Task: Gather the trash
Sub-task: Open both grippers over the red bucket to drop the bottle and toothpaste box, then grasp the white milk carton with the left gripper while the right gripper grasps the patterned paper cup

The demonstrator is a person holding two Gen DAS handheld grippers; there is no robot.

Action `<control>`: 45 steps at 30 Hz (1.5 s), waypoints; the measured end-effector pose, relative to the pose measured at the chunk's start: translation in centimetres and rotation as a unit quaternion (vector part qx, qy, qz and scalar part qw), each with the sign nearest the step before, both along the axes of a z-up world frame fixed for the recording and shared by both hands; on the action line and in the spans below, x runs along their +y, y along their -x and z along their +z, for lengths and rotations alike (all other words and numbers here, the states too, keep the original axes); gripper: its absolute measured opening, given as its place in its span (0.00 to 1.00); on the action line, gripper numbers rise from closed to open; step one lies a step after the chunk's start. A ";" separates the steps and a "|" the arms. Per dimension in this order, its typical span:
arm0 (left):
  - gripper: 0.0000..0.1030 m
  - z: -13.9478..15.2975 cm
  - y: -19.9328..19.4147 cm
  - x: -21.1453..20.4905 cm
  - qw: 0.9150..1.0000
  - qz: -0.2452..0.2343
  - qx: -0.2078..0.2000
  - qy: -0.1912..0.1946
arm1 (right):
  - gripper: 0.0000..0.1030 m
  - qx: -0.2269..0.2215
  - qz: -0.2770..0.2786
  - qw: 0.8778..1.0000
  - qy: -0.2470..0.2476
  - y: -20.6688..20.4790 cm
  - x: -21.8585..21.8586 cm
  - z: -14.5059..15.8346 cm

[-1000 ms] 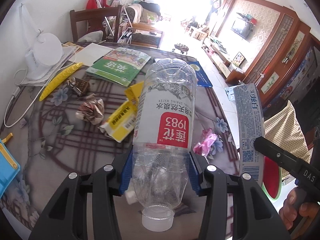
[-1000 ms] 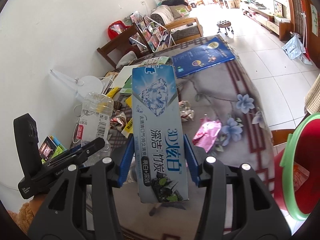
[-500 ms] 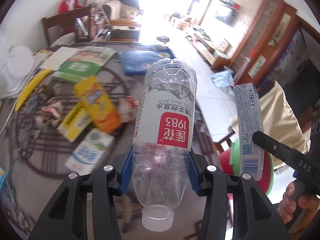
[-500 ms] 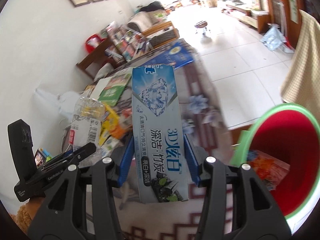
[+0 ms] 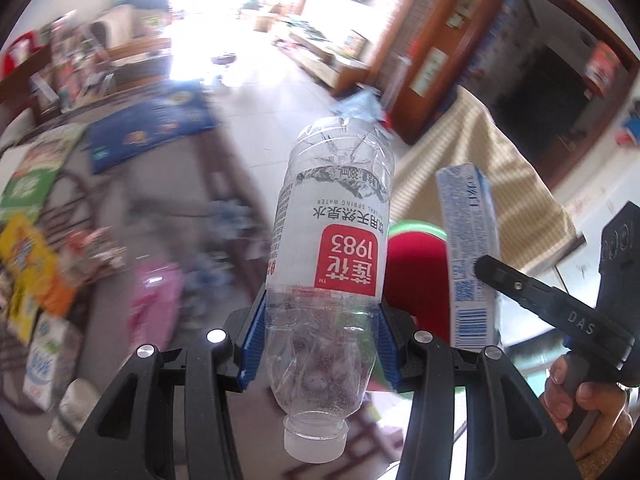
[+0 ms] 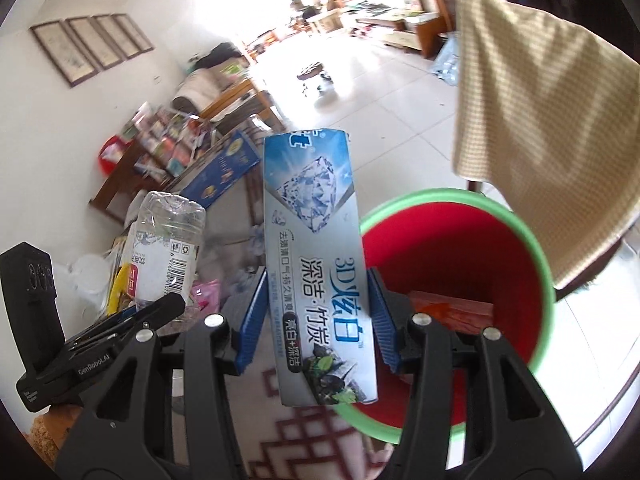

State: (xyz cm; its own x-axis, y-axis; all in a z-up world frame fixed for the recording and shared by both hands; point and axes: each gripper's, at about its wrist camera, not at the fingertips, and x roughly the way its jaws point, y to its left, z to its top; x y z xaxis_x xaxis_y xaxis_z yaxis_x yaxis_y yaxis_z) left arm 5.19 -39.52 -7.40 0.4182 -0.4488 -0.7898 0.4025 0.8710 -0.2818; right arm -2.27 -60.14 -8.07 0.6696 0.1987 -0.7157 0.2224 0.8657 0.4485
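While the left gripper squeezes the bottle, the right gripper squeezes the box. If dropped too soon, the bottle may miss the bin.

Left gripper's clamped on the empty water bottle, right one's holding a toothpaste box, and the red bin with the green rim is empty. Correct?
Not quite: the red bin isn't empty. The right wrist view shows an orange packet lying inside. Left gripper does clamp the water bottle; right gripper holds the toothpaste box.

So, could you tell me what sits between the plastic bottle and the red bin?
In the right wrist view, the toothpaste box stands between the plastic bottle and the red bin.
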 end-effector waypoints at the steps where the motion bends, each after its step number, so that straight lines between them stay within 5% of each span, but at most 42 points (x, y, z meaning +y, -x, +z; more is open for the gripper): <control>1: 0.43 -0.2 0.1 -1.2 1.000 -0.014 0.002 -0.001 | 0.46 0.004 -0.013 1.000 0.000 0.5 -0.9 -0.3; 13: 0.45 -3.1 0.8 -9.1 0.994 -0.100 0.037 -0.013 | 0.46 0.035 -0.088 0.995 -0.001 4.2 -5.8 -2.2; 16: 0.61 -2.8 0.5 -9.5 0.994 -0.102 0.030 -0.012 | 0.49 0.039 -0.093 0.995 -0.004 4.4 -6.1 -2.4; 20: 0.61 -2.0 0.3 -8.8 0.996 -0.091 0.014 -0.010 | 0.54 0.035 -0.100 0.994 -0.009 3.9 -6.2 -2.2; 33: 0.62 -2.5 -1.0 4.2 0.997 0.076 0.007 -0.032 | 0.54 0.022 -0.025 0.999 -0.008 -0.6 -1.4 -1.6; 40: 0.62 -5.1 -1.3 15.7 0.974 0.215 0.034 -0.068 | 0.56 0.028 0.026 0.999 -0.008 -3.0 2.6 -2.0; 45: 0.62 -7.6 -1.7 22.6 0.956 0.253 0.070 -0.129 | 0.56 0.031 0.051 0.998 -0.007 -3.9 5.1 -2.0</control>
State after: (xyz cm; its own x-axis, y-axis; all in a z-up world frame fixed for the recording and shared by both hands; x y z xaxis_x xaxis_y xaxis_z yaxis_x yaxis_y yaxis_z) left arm 6.93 -16.89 -14.96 0.4121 0.0003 -0.9111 -0.1144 0.9921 -0.0514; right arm 1.65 -55.01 -10.11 0.6005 0.2743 -0.7511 0.1609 0.8787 0.4495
